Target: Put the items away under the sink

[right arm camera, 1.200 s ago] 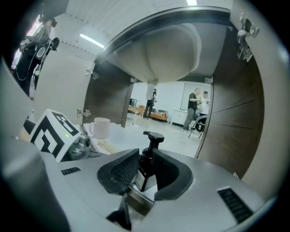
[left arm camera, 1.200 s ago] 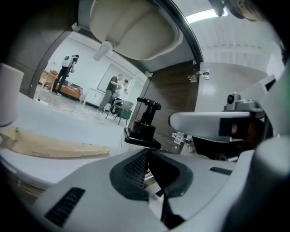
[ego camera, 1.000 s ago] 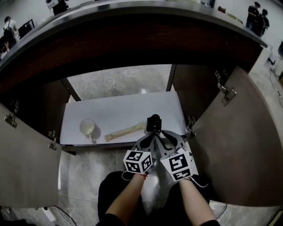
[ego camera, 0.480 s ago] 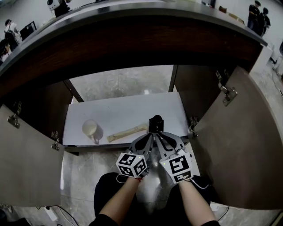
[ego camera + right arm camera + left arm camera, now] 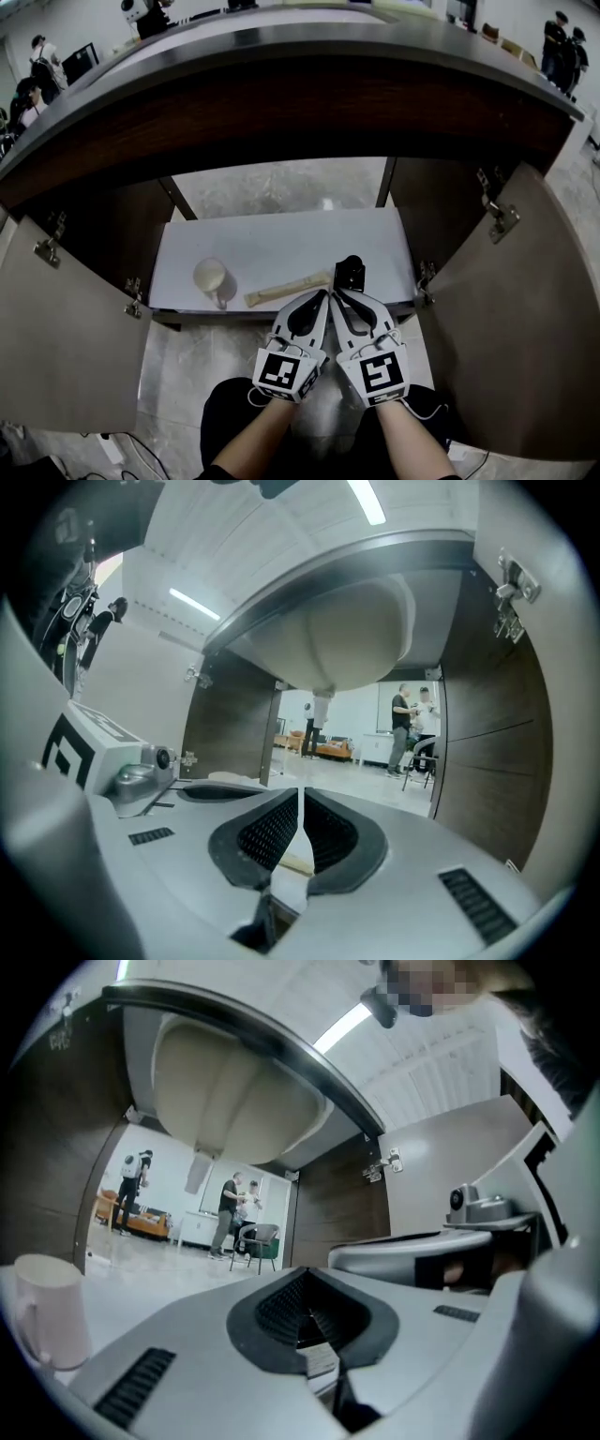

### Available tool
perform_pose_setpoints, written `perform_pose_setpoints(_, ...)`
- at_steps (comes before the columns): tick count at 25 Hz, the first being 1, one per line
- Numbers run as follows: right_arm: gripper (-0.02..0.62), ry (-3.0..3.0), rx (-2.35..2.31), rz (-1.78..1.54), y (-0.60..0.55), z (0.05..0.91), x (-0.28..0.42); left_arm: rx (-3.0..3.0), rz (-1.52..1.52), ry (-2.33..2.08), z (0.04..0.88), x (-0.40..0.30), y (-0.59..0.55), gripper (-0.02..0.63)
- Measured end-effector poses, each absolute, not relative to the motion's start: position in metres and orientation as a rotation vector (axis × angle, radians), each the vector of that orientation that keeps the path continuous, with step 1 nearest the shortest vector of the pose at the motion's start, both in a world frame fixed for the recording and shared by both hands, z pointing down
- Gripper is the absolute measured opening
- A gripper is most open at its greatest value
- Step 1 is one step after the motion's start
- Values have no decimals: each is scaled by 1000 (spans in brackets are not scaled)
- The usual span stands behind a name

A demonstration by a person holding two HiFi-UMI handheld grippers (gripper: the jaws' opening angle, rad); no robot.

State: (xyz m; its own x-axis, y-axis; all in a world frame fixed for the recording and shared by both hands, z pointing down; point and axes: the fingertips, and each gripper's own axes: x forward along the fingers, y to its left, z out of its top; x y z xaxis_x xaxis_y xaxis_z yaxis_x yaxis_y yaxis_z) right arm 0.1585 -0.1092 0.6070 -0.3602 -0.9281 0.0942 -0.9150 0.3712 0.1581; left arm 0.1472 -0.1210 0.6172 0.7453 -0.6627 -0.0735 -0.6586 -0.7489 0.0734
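Under the sink, a white shelf [image 5: 281,239] holds a cream mug [image 5: 213,279], a pale wooden stick [image 5: 286,289] and a small black object [image 5: 349,273] near the front right. My left gripper [image 5: 319,298] and right gripper [image 5: 339,297] hover side by side just in front of the shelf's edge, both shut and empty. The right jaws have just been closing, with nothing between them. The mug [image 5: 45,1323] stands left of the left gripper [image 5: 314,1321]. The right gripper [image 5: 298,810] points level into the cabinet, below the sink bowl [image 5: 347,639].
Both cabinet doors stand wide open, the left door [image 5: 66,347] and the right door [image 5: 525,319]. The counter edge [image 5: 300,47] overhangs the cabinet. The sink bowl [image 5: 234,1101] hangs above the shelf. The cabinet has no back wall; people stand in the room beyond.
Both grippers have drawn back from the shelf, and the right jaws have come away from the black object and shut. The left gripper's cube has rolled. The items on the shelf lie unmoved.
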Motion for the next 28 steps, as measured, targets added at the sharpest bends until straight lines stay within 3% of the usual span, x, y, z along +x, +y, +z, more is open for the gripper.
perform_pose_setpoints(11, 41, -2519, 1696, -333, -85, 555, 114, 2894, -284, -1280, 568, 102, -92, 9)
perform_pose_setpoints(19, 31, -2587, 1813, -162, -67, 436, 109, 2905, -278, -1292, 444, 93, -80, 8)
perform_pose_setpoints(25, 31, -2591, 1764, -149, -66, 362, 98, 2940, -211, -1188, 394, 88, -72, 9)
perform_pose_setpoints(28, 31, -2593, 1707, -72, -67, 365, 84, 2993, 10, -1101, 408, 91, -73, 9)
